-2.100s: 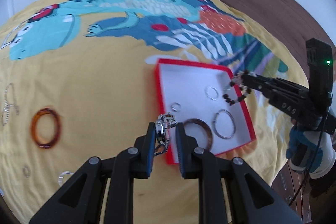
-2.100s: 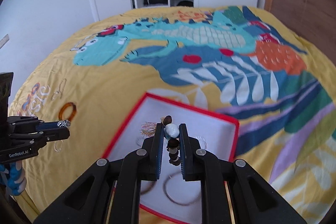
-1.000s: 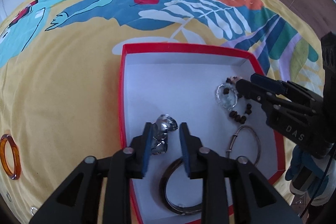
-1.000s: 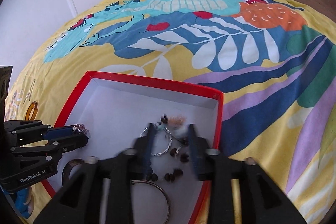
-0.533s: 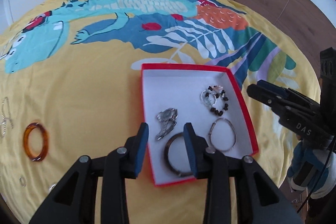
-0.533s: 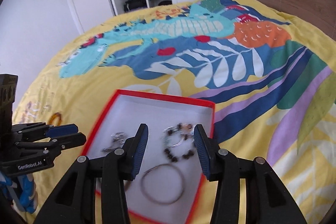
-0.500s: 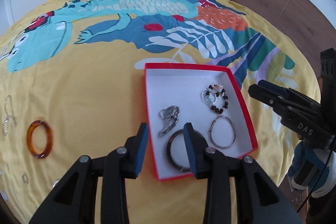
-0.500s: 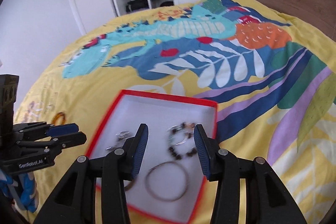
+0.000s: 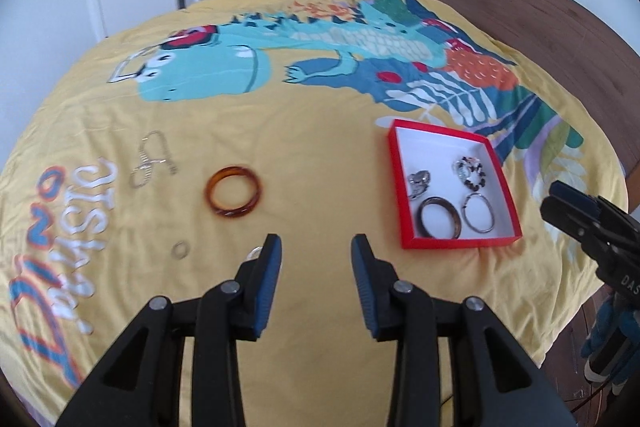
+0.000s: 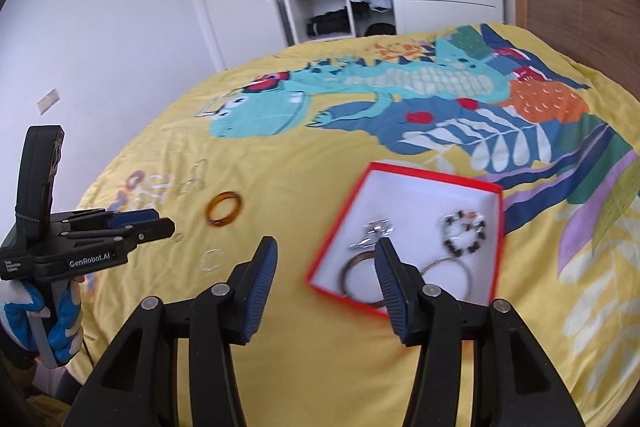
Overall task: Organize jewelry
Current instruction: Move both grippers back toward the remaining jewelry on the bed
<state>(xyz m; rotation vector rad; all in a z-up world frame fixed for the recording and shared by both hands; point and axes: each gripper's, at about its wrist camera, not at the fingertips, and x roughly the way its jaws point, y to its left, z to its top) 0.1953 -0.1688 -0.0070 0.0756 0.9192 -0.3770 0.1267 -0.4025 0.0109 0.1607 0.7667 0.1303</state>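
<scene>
Bed: a yellow cover (image 9: 320,147) with a dinosaur print fills both views; more of it shows than a second ago, when the box filled most of each view.
Box: the red box (image 9: 460,242) with a white floor lies on the cover, to the right in the left wrist view and now small, well apart from both grippers.
Left gripper: the left gripper (image 9: 316,251) hangs over bare cover with jaws apart and nothing between them; they have just been opening. Two seconds ago it clamped the chain.
Right gripper: the right gripper (image 10: 326,255) has jaws wide and empty, having just been opening; two seconds ago it held the beads.
Bangle: the amber bangle (image 9: 233,197) lies on the cover left of the box, apart from it.
In box: a dark ring (image 9: 439,218), a wire hoop (image 9: 479,214), the chain (image 9: 419,181) and the beads (image 9: 470,169) now lie on the floor, released.
Loose on cover: a necklace (image 9: 150,163) and a small ring (image 9: 180,249) lie left of the bangle.
</scene>
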